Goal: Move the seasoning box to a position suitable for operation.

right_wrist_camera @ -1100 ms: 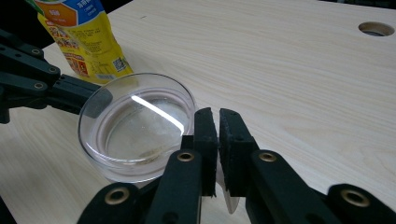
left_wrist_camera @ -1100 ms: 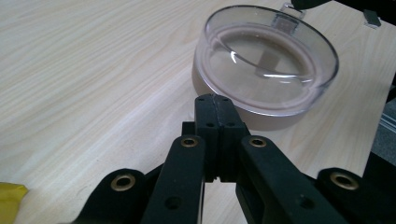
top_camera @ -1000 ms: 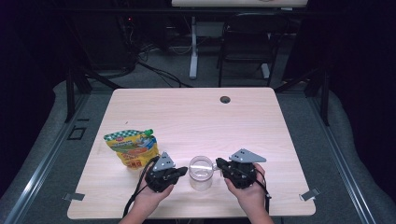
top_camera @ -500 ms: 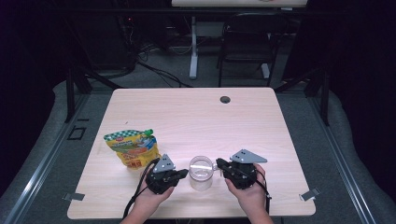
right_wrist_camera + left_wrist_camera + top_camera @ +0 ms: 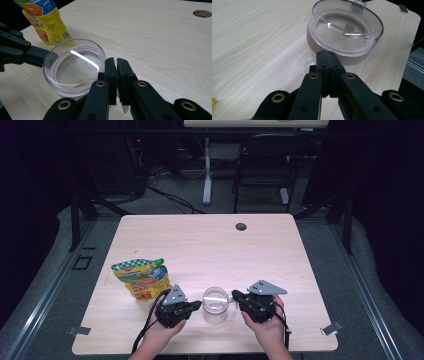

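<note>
A clear round jar (image 5: 215,304) with a clear lid (image 5: 344,30) stands near the table's front edge, between both grippers. My left gripper (image 5: 198,305) is shut with nothing in it, its tips (image 5: 327,53) against the jar's near side. My right gripper (image 5: 234,296) sits on the jar's other side, its jaws (image 5: 116,61) closed to a thin gap at the rim (image 5: 75,67). A small clear tab (image 5: 355,8) on the lid sticks out toward it and appears pinched between them.
A yellow and green snack pouch (image 5: 141,277) lies left of the jar, close to my left hand. The wooden table (image 5: 210,250) has a cable hole (image 5: 241,226) at its far edge. Metal clips (image 5: 331,327) sit at the front corners.
</note>
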The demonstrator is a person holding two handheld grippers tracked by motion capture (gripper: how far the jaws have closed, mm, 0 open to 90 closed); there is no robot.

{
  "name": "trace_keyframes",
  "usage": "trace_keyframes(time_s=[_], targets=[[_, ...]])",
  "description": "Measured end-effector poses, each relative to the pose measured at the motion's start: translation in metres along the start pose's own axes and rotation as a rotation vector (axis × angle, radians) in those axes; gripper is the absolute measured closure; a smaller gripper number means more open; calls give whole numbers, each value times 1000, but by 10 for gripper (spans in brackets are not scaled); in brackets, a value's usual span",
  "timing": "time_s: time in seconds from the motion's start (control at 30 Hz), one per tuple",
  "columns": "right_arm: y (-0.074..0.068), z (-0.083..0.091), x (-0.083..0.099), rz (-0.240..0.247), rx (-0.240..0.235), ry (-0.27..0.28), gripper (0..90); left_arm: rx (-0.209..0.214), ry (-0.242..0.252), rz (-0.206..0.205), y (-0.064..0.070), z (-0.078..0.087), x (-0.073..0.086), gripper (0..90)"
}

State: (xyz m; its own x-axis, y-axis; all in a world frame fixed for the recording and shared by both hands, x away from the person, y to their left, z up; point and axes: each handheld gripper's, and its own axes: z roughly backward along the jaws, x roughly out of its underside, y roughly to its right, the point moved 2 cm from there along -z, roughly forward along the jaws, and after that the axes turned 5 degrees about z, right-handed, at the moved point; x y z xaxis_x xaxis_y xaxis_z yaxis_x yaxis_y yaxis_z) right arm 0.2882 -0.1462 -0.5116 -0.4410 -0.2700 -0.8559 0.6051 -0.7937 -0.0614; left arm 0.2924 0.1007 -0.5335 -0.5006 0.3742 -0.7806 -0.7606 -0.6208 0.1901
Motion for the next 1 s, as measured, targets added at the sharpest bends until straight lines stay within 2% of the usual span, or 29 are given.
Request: trace_keyframes(time_s=[0.43, 0.7, 0.83, 1.0], targets=[[0, 0, 1, -4, 1, 0, 865, 3, 6, -15, 4, 2, -6, 900], [-1, 2, 1, 10, -2, -8, 853, 4, 12, -18, 6, 2, -8, 900], [-5, 5, -4, 19, -3, 4, 844, 6, 16, -19, 6, 2, -9, 900], [-7, 8, -7, 37, -5, -9, 823, 8, 20, -21, 7, 3, -11, 900]])
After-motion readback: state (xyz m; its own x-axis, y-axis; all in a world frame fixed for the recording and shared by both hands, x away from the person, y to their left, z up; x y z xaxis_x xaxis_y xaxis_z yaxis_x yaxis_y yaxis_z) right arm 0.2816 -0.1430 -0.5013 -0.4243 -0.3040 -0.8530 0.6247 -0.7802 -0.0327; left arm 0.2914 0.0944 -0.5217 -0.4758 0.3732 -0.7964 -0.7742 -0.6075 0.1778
